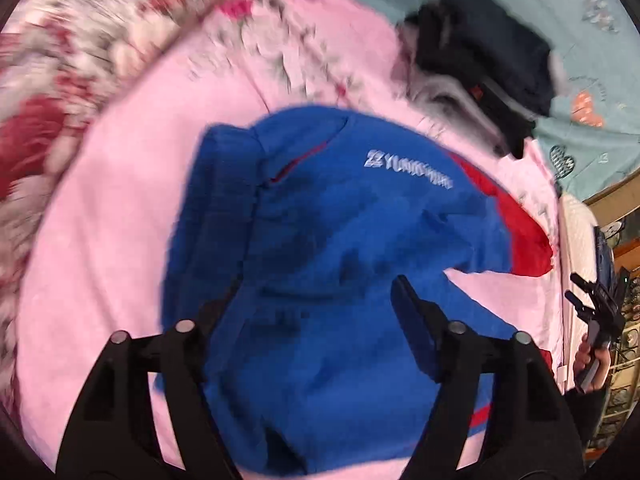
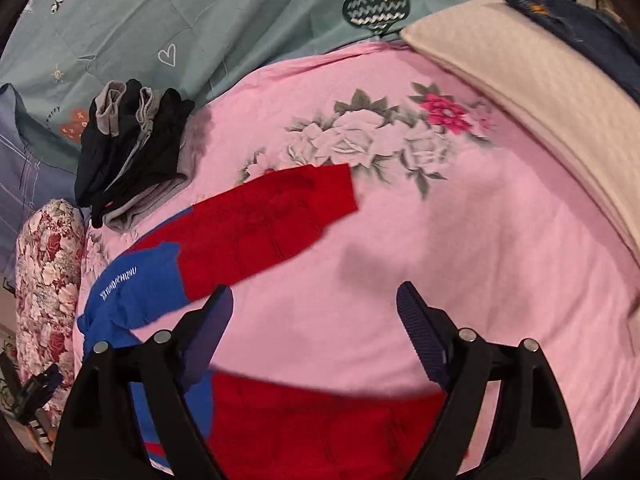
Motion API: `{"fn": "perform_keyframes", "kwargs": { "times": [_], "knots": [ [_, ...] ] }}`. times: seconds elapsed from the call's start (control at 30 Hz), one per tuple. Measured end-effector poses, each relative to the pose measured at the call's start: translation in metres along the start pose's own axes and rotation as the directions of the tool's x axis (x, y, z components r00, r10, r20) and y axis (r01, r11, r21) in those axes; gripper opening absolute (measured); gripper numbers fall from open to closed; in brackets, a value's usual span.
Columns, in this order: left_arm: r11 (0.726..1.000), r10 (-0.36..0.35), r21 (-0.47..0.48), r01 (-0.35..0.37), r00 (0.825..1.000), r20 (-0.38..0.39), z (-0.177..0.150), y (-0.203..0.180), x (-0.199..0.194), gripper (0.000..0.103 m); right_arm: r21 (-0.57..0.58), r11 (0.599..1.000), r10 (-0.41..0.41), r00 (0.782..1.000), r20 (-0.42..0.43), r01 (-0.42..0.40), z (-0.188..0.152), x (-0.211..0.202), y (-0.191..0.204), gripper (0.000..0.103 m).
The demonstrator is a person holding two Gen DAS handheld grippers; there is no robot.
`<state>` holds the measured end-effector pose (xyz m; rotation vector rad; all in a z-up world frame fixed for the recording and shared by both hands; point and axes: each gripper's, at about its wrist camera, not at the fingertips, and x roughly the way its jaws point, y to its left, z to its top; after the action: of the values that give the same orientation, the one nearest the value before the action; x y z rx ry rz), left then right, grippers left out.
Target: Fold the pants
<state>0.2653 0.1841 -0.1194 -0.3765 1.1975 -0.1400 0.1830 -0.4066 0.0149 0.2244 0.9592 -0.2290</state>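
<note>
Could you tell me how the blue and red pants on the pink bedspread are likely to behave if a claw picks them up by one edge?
The blue and red pants look soft and creased, so they would probably drape limply. Folded layers may slide apart. On the smooth pink bedspread, they would likely drag easily.

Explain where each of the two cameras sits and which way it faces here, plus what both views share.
Left wrist: on the left gripper, looking steeply down at the blue and red pants on the pink sheet; own open fingers, plus the right gripper and its hand at the right edge.
Right wrist: on the right gripper, looking down at the pants' red leg and pink sheet; own open fingers, nothing between.
Shared: pants, sheet, dark clothes pile.
</note>
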Motion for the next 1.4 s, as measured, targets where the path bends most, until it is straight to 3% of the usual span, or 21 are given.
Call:
{"fn": "perform_keyframes", "kwargs": {
  "times": [0.03,0.07,0.1,0.23,0.27,0.3,0.33,0.43,0.53,0.63,0.77,0.83,0.87,0.9,0.93,0.97,1.0,1.07,1.17,1.23,1.4],
  "knots": [
    [1.000,0.028,0.002,-0.028,0.999,-0.032,0.006,0.000,0.015,0.047,0.008,1.000,-0.009,0.999,-0.034,0.010,0.011,0.019,0.001,0.084],
    [0.998,0.056,0.012,-0.056,0.996,-0.064,0.011,0.001,0.028,0.028,0.026,0.999,-0.024,0.997,-0.076,0.026,0.021,0.040,-0.002,0.084],
    [0.997,0.078,0.022,-0.076,0.992,-0.094,0.015,0.002,0.041,0.020,0.048,0.999,-0.021,0.994,-0.106,0.026,0.025,0.053,-0.005,0.084],
    [0.997,0.077,0.024,-0.076,0.994,-0.074,0.023,0.004,0.044,0.020,0.108,0.993,0.070,0.987,-0.145,-0.054,0.033,0.086,-0.014,0.081],
    [0.997,0.075,0.013,-0.075,0.994,-0.076,0.024,0.005,0.044,0.020,0.112,0.991,0.087,0.987,-0.133,-0.072,0.035,0.091,-0.015,0.065],
    [0.997,0.076,0.007,-0.076,0.994,-0.072,0.023,0.005,0.043,0.020,0.099,0.993,0.069,0.991,-0.113,-0.058,0.034,0.093,-0.013,0.034],
    [0.997,0.081,0.011,-0.080,0.994,-0.068,0.020,0.005,0.042,0.019,0.081,0.995,0.058,0.993,-0.106,-0.050,0.036,0.098,-0.012,0.027],
    [0.997,0.077,0.021,-0.076,0.995,-0.057,0.006,0.002,0.036,0.019,0.018,1.000,0.016,0.995,-0.102,-0.014,0.032,0.085,-0.008,0.021],
    [0.999,0.048,0.012,-0.048,0.998,-0.027,-0.001,0.009,0.037,0.019,-0.030,0.997,-0.077,0.995,-0.055,0.075,0.024,0.059,-0.015,0.020],
    [0.999,0.049,0.010,-0.049,0.998,-0.027,0.001,0.011,0.038,0.019,-0.005,0.995,-0.103,0.990,-0.100,0.103,0.018,0.072,-0.032,0.021],
    [0.998,0.049,0.045,-0.046,0.996,-0.073,0.006,0.008,0.035,0.021,-0.086,0.986,-0.153,0.983,-0.105,0.144,0.016,0.083,-0.016,0.038],
    [0.998,0.033,0.055,-0.028,0.995,-0.094,0.007,0.007,0.023,0.029,-0.133,0.969,-0.223,0.968,-0.113,0.208,0.016,0.081,-0.005,0.044],
    [0.996,0.038,0.078,-0.032,0.996,-0.076,0.009,0.005,0.012,0.045,-0.149,0.963,-0.239,0.965,-0.107,0.222,0.015,0.075,0.000,0.045],
    [0.991,0.070,0.113,-0.065,0.997,-0.040,0.014,0.003,-0.004,0.077,-0.159,0.961,-0.243,0.966,-0.090,0.226,0.014,0.065,0.003,0.045],
    [0.987,0.090,0.134,-0.088,0.996,-0.010,0.019,0.003,-0.013,0.090,-0.173,0.955,-0.253,0.965,-0.066,0.239,0.011,0.053,0.007,0.045],
    [0.980,0.115,0.164,-0.116,0.993,0.019,0.029,0.001,-0.021,0.097,-0.193,0.947,-0.268,0.963,-0.029,0.257,0.006,0.037,0.012,0.048],
    [0.972,0.138,0.191,-0.139,0.990,0.024,0.038,0.000,-0.023,0.097,-0.207,0.943,-0.265,0.964,0.007,0.260,0.000,0.022,0.016,0.058],
    [0.944,0.178,0.280,-0.174,0.984,0.012,0.064,-0.005,-0.018,0.097,-0.214,0.951,-0.216,0.975,0.053,0.222,-0.019,-0.005,0.020,0.067],
    [0.891,0.181,0.423,-0.167,0.983,0.008,0.094,-0.015,-0.002,0.097,-0.210,0.968,-0.131,0.991,0.041,0.137,-0.054,-0.024,0.024,0.067],
    [0.864,0.149,0.490,-0.118,0.988,-0.025,0.113,-0.017,0.017,0.097,-0.201,0.974,-0.102,0.995,0.019,0.104,-0.075,-0.028,0.022,0.067],
    [0.851,0.091,0.525,-0.004,0.986,-0.140,0.133,-0.014,0.063,0.093,-0.193,0.976,-0.109,0.994,-0.012,0.105,-0.115,-0.040,0.028,0.067]
  ]
}}
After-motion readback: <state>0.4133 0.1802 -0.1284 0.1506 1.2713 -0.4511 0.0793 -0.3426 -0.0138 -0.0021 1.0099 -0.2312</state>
